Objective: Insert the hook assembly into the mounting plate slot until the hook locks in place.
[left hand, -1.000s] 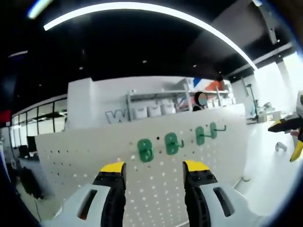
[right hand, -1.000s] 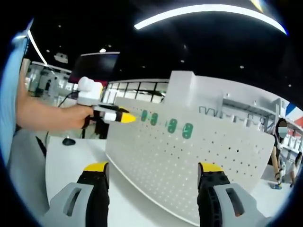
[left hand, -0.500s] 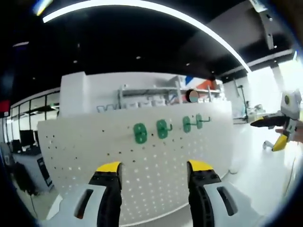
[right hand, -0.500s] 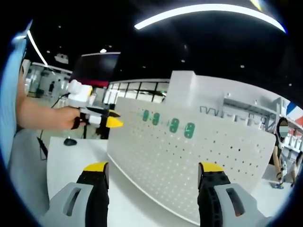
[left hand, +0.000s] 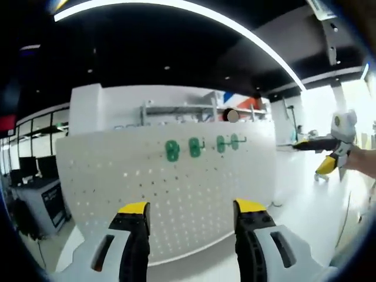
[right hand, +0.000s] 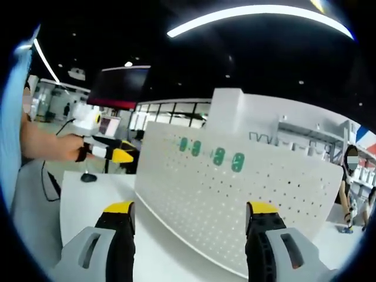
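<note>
A white perforated mounting plate (left hand: 176,182) (right hand: 235,200) stands upright on a white table. Several green hooks (left hand: 194,147) (right hand: 218,156) hang in a row near its top edge. My left gripper (left hand: 189,210) stands open in front of the plate, well back from it, with nothing between its yellow-tipped jaws. My right gripper (right hand: 187,210) is open too and holds nothing, off the plate's right end. The left gripper (right hand: 111,154) also appears at the left of the right gripper view, held in a hand. The right gripper (left hand: 329,154) comes in at the right edge of the left gripper view.
The white table (right hand: 88,200) spreads around the plate's foot. A small dark object (right hand: 87,177) lies on it at the left. A dark monitor (right hand: 120,87) hangs behind. Shelving (left hand: 182,113) and a person (right hand: 346,194) stand beyond the plate.
The left gripper has drawn back from the plate and away from the hooks, so the plate looks smaller and further off. The right gripper's view has barely shifted.
</note>
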A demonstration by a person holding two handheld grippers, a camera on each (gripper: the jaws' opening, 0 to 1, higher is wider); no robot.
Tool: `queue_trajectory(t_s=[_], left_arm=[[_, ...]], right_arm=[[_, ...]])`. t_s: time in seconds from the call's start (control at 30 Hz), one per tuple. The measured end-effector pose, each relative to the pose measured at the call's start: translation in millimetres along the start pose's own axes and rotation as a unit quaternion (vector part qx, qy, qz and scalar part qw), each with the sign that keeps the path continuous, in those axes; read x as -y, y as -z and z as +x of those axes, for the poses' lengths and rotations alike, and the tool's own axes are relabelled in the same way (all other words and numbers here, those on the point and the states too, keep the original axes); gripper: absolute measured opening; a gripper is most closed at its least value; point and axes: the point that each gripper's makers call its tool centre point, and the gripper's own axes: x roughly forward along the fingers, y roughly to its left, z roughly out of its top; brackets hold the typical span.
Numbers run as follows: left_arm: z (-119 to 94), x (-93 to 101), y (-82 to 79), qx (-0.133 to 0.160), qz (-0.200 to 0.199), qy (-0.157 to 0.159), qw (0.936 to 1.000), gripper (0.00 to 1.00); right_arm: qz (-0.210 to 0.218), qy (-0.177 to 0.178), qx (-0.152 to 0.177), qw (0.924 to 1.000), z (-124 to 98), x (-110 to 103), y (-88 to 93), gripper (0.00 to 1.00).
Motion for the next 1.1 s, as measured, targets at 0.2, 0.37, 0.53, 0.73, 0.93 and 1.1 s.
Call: queue_trajectory(t_s=[0.2,0.37,0.53,0.73,0.93,1.1], left_arm=[[-19,6.8,4.0,0.0,-0.003,0.012,0.9999,0.59],[-32,10.2,11.0,-0.005,-0.007,0.019,0.9998,0.58],[-44,11.7,16.3,-0.007,-0.012,0.019,0.9997,0.58],[-59,14.4,23.0,-0.012,-0.015,0.021,0.9996,0.58],[-69,16.9,26.4,-0.015,-0.015,0.022,0.9995,0.58],[-73,16.5,26.4,-0.013,-0.016,0.018,0.9996,0.58]], right_arm=[[0.003,-0.002,0.0,1.0,-2,-4,0.5,0.78],[0.004,-0.004,0.0,1.0,-4,-10,0.1,0.78],[0.005,-0.004,0.001,1.0,-7,-16,-1.0,0.78],[0.011,-0.005,0.0,0.9999,-12,-25,2.8,0.78],[0.018,-0.003,0.001,0.9998,-18,-28,4.7,0.78],[0.018,-0.001,0.002,0.9998,-21,-30,3.8,0.78]])
